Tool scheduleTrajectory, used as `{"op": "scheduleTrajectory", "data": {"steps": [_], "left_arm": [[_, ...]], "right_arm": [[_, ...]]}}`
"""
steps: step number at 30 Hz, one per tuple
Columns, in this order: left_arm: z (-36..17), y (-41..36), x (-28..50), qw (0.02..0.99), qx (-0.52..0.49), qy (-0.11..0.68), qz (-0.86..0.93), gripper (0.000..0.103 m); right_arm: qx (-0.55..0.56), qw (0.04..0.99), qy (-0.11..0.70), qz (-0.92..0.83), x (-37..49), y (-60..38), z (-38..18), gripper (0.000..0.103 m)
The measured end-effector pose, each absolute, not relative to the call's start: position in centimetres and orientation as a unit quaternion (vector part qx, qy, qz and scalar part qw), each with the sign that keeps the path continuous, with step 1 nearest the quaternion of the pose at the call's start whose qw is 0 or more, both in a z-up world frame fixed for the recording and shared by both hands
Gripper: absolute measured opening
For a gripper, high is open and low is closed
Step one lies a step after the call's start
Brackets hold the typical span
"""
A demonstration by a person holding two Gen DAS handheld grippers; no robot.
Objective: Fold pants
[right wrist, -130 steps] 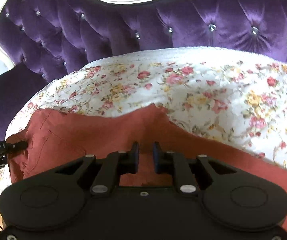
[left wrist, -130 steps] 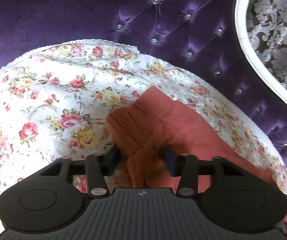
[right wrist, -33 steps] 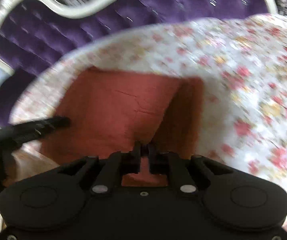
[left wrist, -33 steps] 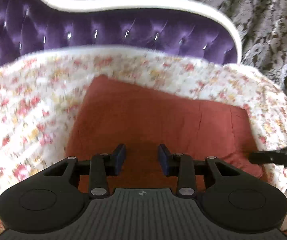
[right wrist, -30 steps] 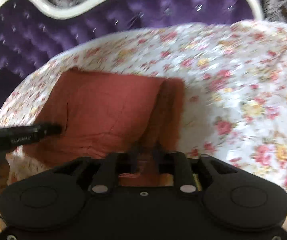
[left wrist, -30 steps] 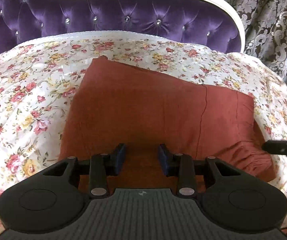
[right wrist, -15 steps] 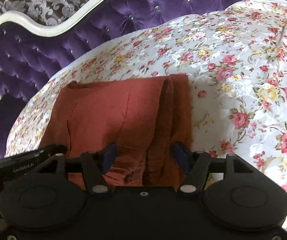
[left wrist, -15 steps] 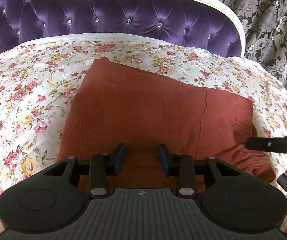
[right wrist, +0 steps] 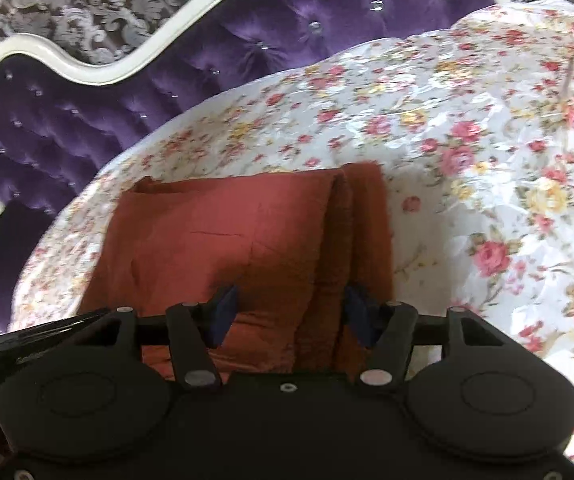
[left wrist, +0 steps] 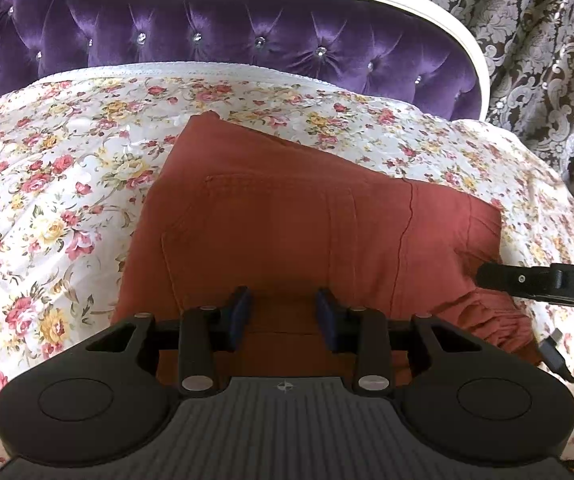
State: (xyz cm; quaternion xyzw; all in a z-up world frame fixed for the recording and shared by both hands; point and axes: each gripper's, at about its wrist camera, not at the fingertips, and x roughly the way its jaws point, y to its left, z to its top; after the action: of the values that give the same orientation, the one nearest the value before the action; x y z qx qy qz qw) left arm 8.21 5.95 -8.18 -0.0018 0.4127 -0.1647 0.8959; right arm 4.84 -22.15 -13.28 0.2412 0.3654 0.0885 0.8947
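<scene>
Nearest to me, just this side of the folded rust-red cotton pants (left wrist: 307, 220), my left claw (left wrist: 283, 316) hovers with its blue-padded fingers (left wrist: 240, 312) spread and nothing between them. My right claw (right wrist: 291, 312) is likewise spread wide, empty, poised over the near end of the pants, where the stacked edges form a thick ridge. From the left view I can see the right claw's black tip (left wrist: 503, 276) close to the gathered waistband end of the pants; I cannot tell whether it touches.

The pants lie as a compact rectangle, several layers deep, on the white floral bedspread (left wrist: 59, 184), which surrounds them on all sides. I judge the folding essentially finished: edges look fairly square, though the bunched corner nearest my right claw could use a tidying press.

Beyond the pants rises the tufted purple velvet headboard (left wrist: 227, 44) with its white frame, and behind that a patterned brown curtain (left wrist: 547, 40).
</scene>
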Motion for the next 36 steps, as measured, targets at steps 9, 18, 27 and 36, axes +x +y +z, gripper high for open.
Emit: {"op": "scheduleTrajectory", "data": {"steps": [9,18,27,36], "left_arm": [[-7.7,5.8,8.0,0.896,-0.01,0.414,-0.163,0.035],[-5.7,5.7,8.3,0.905,-0.015,0.39,-0.168,0.035],[-7.2,4.9,9.3,0.89,0.025,0.423,-0.171,0.035],[-5.3,5.1,16.6,0.899,0.007,0.41,-0.156,0.035]], "right_arm": [[0.159,0.93,0.317,0.094,4.2,-20.6,-11.0,0.012],[0.091,0.948,0.303,0.028,3.3,-21.5,-9.3,0.011],[0.113,0.927,0.357,0.009,4.4,-23.8,-9.9,0.033],[0.108,0.946,0.3,0.062,5.4,-20.6,-7.3,0.037]]}}
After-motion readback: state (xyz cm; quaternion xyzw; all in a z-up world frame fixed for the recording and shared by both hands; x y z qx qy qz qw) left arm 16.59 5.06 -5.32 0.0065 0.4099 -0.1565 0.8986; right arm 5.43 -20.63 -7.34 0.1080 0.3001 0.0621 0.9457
